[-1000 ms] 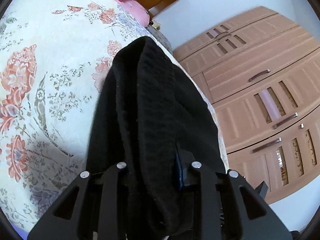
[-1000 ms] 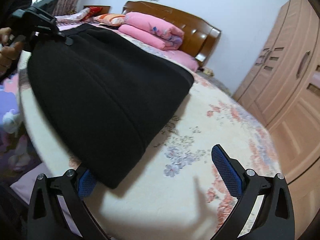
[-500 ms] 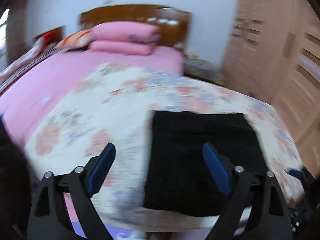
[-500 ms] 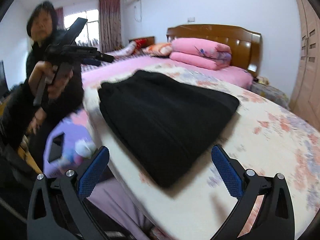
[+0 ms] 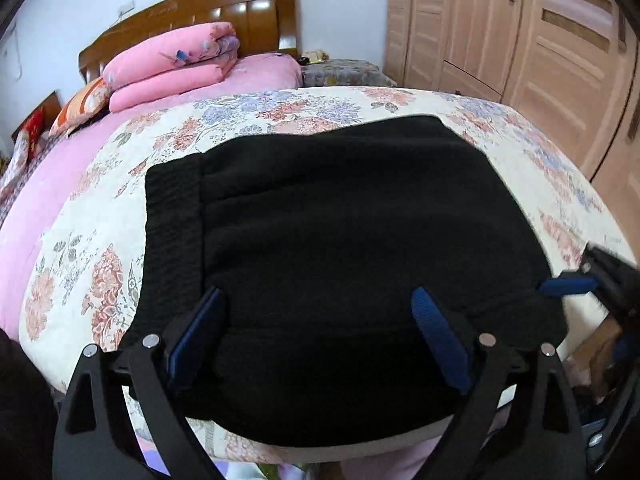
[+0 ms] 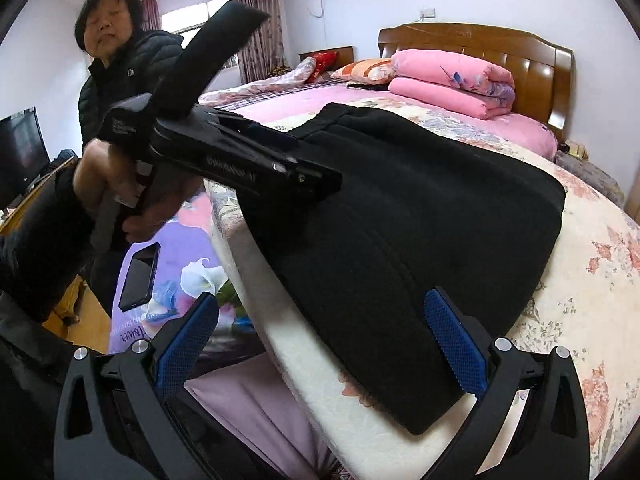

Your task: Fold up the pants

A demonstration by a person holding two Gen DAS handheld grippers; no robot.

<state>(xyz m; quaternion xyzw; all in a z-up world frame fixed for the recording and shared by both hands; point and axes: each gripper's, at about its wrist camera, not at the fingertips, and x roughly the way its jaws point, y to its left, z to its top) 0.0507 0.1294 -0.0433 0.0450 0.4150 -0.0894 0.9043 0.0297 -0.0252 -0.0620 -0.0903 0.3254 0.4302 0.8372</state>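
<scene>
- The black thick knitted pants (image 5: 340, 248), already folded to a flat rectangle, lie on the floral bedspread (image 5: 100, 240) near the bed's foot edge.
- They look soft, fairly heavy and not slippery; best taken at the corners.
- The left claw (image 5: 316, 332) and the right claw (image 6: 320, 344) are both wide and empty.

bed (image 5: 100, 216), floral cover | on it: folded black pants (image 5: 340, 240), pink quilt (image 5: 172, 64), pillows (image 5: 86, 100)

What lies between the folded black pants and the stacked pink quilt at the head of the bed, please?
In the left wrist view, only bedding: the floral bedspread, then the pink sheet, between the pants and the pink quilt. Nothing else sits there.
</scene>
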